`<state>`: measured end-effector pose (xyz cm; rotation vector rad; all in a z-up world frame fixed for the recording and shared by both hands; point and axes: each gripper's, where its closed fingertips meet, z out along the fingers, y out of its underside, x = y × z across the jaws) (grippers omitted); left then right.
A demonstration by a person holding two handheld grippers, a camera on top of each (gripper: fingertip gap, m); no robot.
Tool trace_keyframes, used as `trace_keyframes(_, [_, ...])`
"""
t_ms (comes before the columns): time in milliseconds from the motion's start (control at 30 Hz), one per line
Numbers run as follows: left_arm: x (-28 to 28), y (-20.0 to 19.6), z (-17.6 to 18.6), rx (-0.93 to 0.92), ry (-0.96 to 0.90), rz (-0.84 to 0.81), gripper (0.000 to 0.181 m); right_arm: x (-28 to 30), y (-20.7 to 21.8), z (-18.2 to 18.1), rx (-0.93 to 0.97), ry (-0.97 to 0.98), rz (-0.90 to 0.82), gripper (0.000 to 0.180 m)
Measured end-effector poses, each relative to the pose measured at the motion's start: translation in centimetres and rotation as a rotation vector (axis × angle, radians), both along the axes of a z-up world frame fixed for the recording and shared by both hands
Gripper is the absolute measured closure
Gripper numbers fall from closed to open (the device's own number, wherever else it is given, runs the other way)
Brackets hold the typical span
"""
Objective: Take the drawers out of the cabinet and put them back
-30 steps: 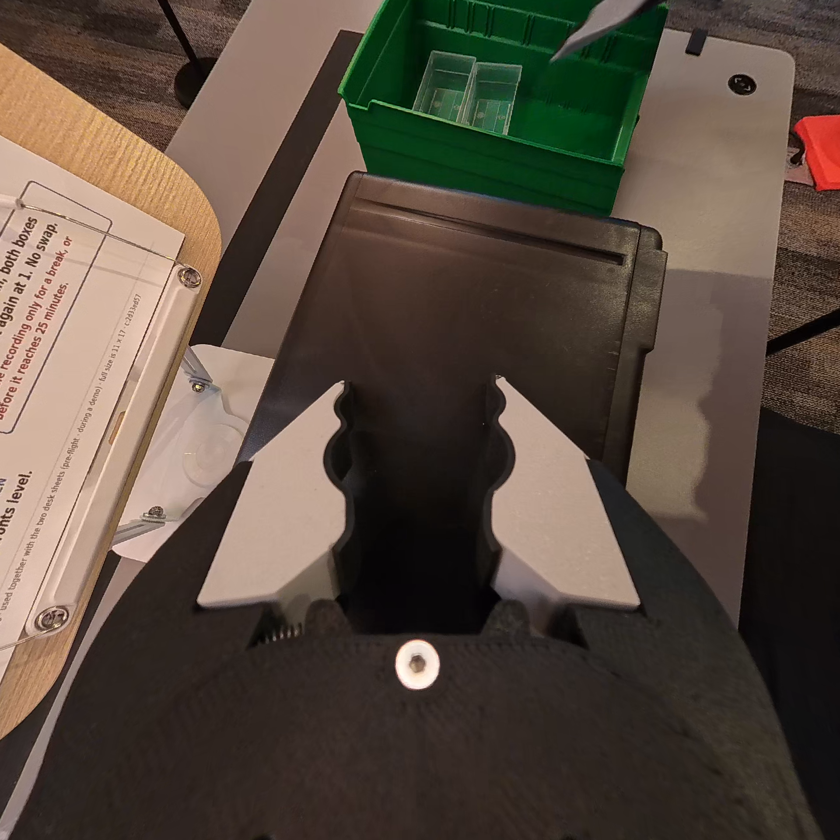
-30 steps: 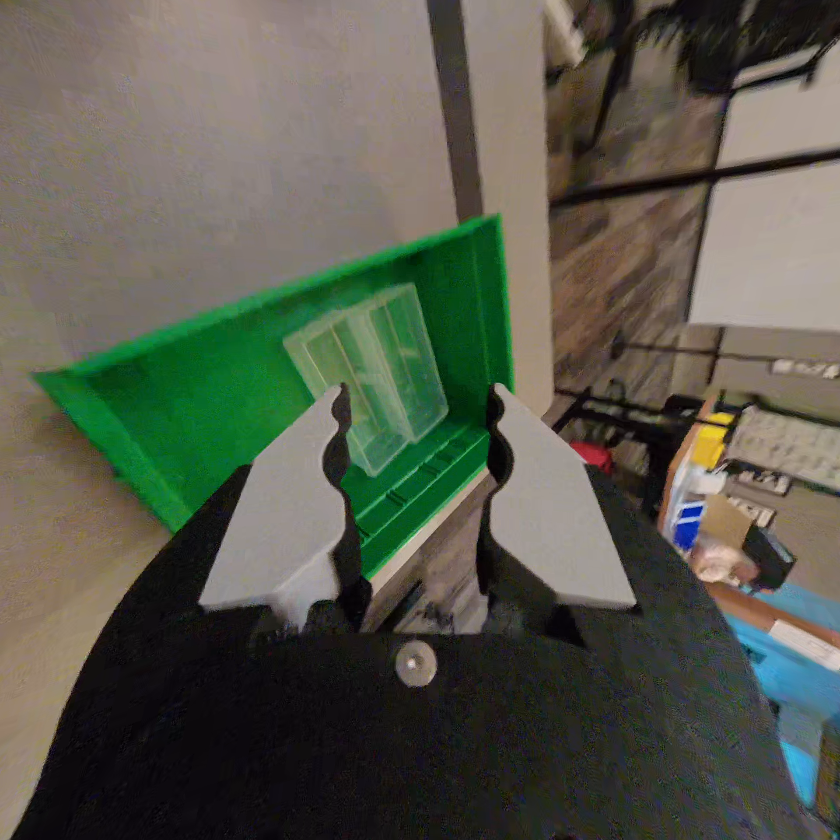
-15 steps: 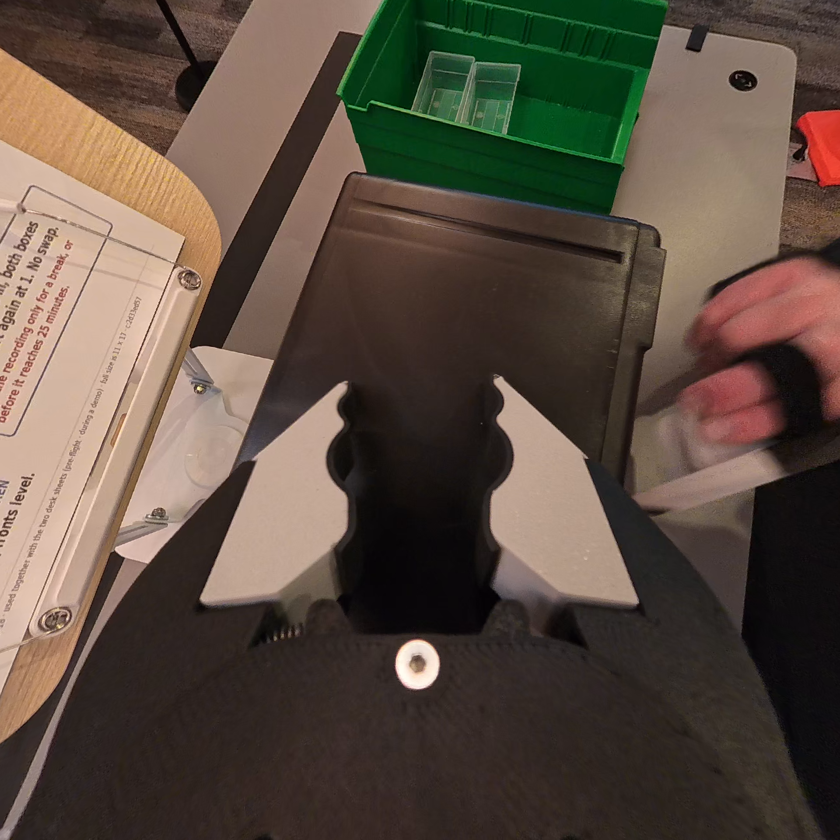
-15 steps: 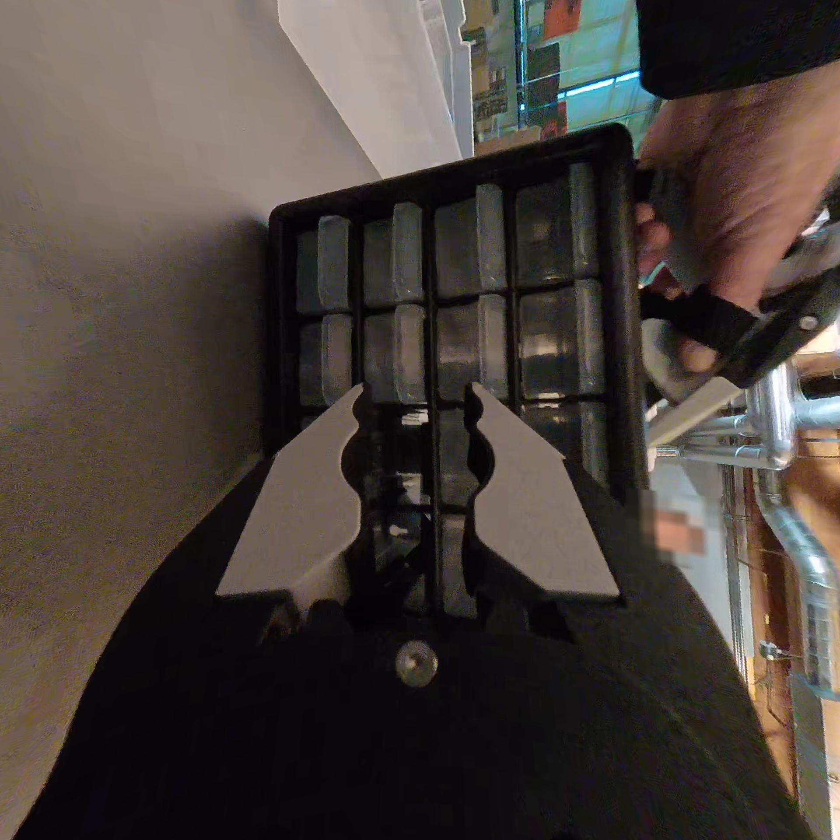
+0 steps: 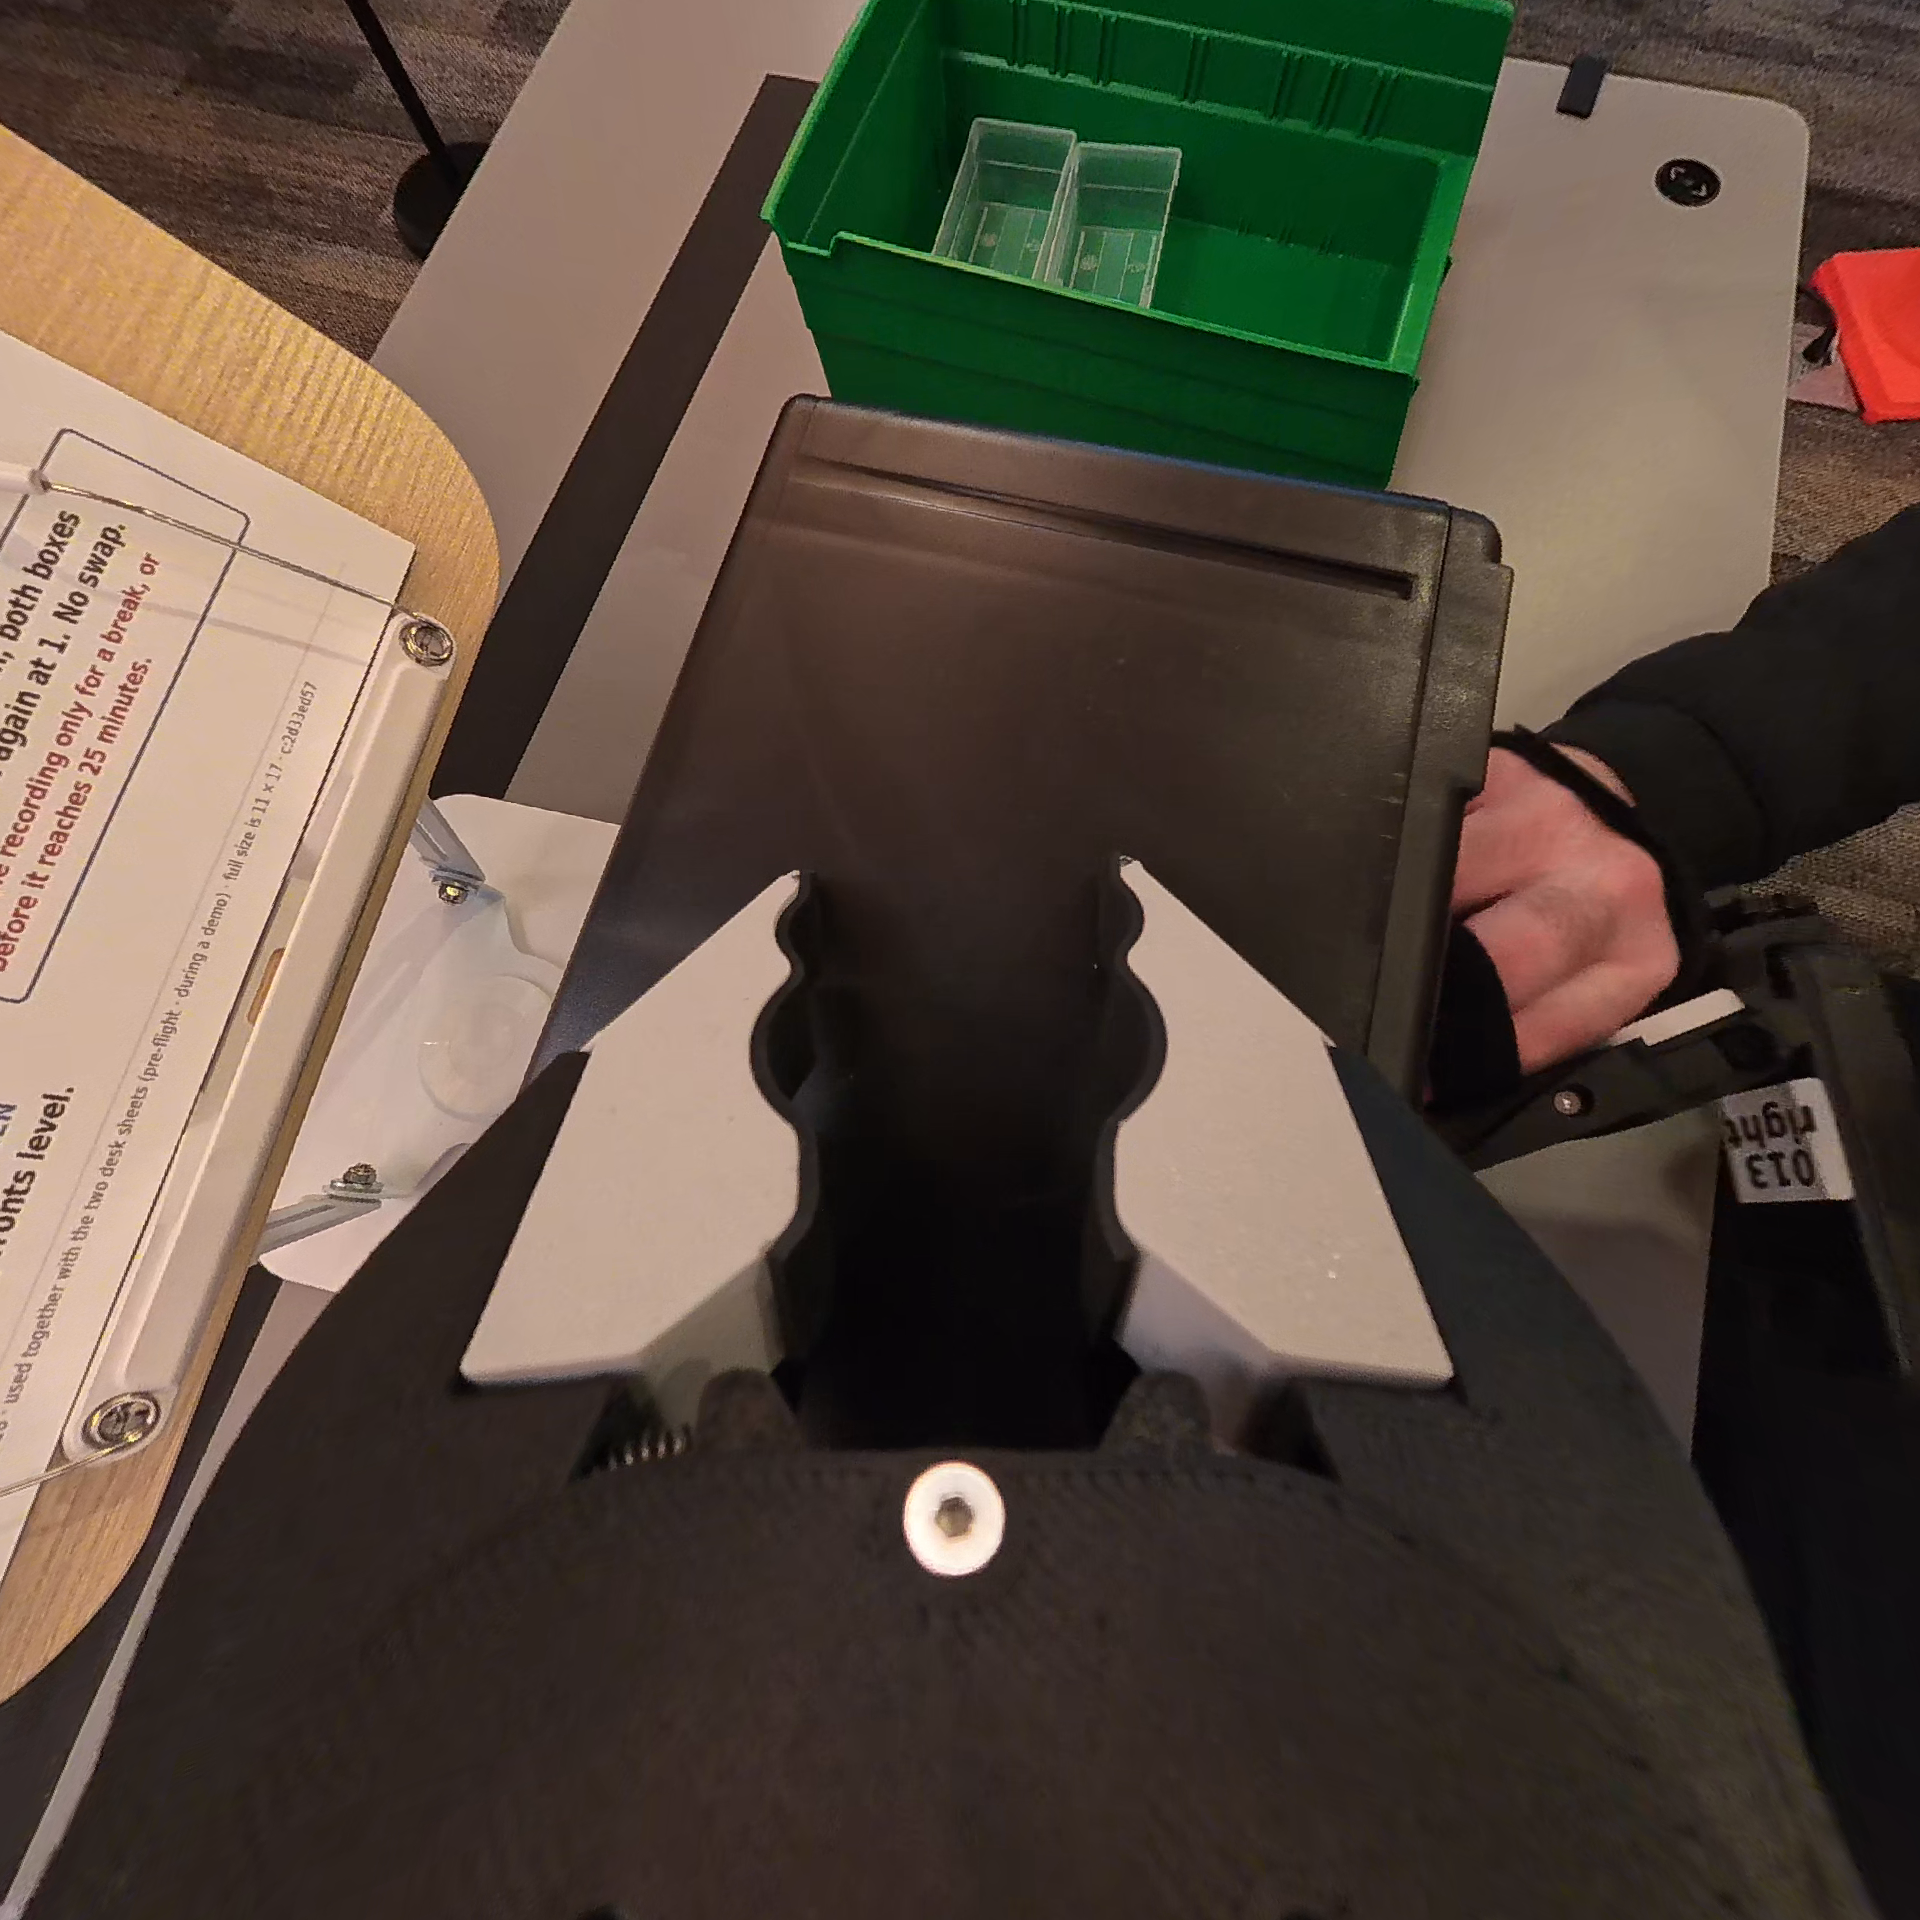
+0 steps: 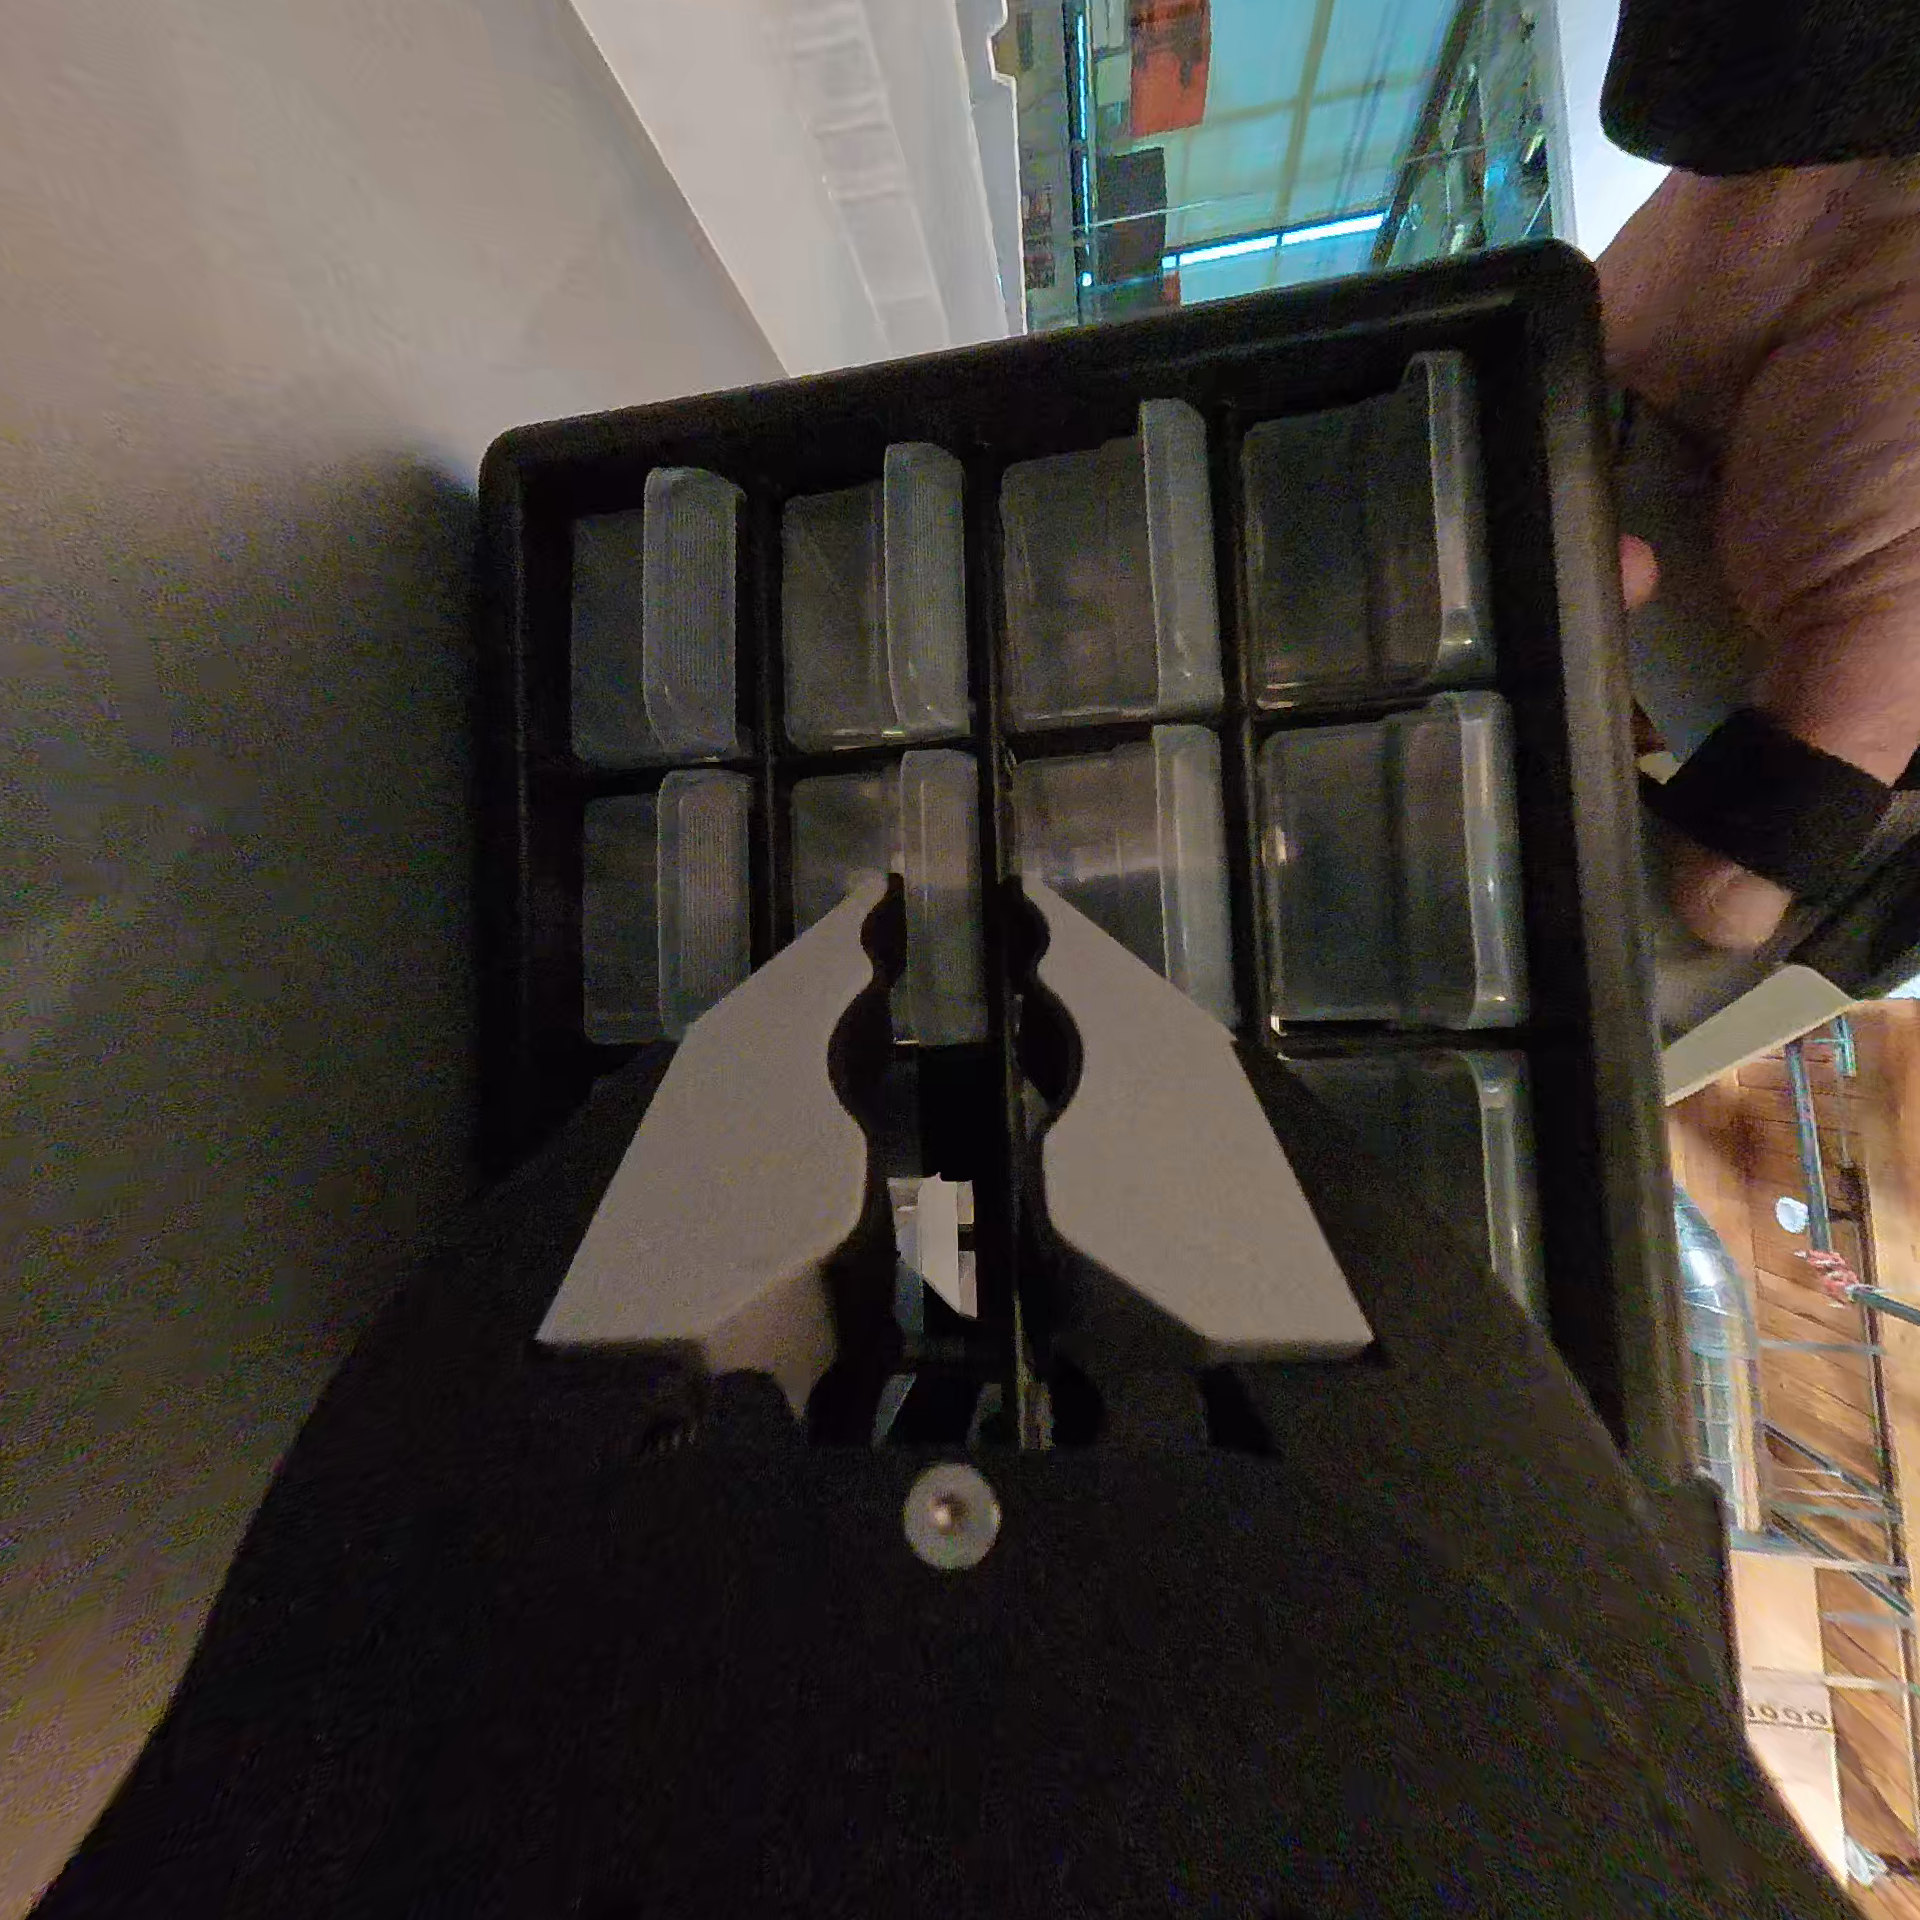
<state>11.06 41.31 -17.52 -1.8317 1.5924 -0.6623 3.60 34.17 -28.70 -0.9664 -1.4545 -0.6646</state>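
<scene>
The black cabinet (image 5: 1091, 644) lies under my left gripper (image 5: 961, 873), which is open, with its fingers over the cabinet's top. In the right wrist view the cabinet's front (image 6: 1558, 727) shows a grid of clear drawers. My right gripper (image 6: 956, 881) is narrowed around the handle of one clear drawer (image 6: 940, 831) in the second row. My right gripper's body (image 5: 1766, 1039) and the hand holding it show at the cabinet's right side. Two clear drawers (image 5: 1003, 203) (image 5: 1122, 223) lie in the green bin (image 5: 1091, 343) behind the cabinet.
A wooden table with a printed sheet in a clear sign holder (image 5: 156, 831) lies to the left. The grey table (image 5: 1610, 364) carries the bin and cabinet. An orange object (image 5: 1870, 332) is at the far right. A hand (image 6: 1787, 468) holds the cabinet's top.
My right gripper swung from the green bin to the cabinet front, moved in on a second-row drawer and narrowed around its handle. My left gripper stayed on the cabinet top.
</scene>
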Motion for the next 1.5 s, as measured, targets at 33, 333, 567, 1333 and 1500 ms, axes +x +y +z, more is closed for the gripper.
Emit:
trace_keyframes(33, [0.0, 0.0, 0.0, 0.0, 0.0, 0.0, 0.127, 0.0, -0.2, -0.1, -0.001, -0.005, -0.001, 0.166])
trace_keyframes(333, [0.0, 0.0, 0.0, 0.0, 0.0, 0.0, 0.127, -0.7, -6.2, -0.3, -0.099, 0.029, 0.064, 0.167])
trace_keyframes(567, [0.0, 0.0, 0.0, 0.0, 0.0, 0.0, 0.127, -0.8, -11.6, -0.3, -0.253, 0.065, 0.11, 0.165])
trace_keyframes(1333, [0.0, 0.0, 0.0, -0.002, -0.001, 0.001, 0.127, -0.5, -12.7, 0.9, -0.816, 0.153, 0.044, 0.163])
trace_keyframes(1500, [0.0, 0.0, 0.0, -0.003, -0.001, 0.001, 0.127, -0.5, -12.2, 3.7, -1.146, 0.375, 0.122, 0.163])
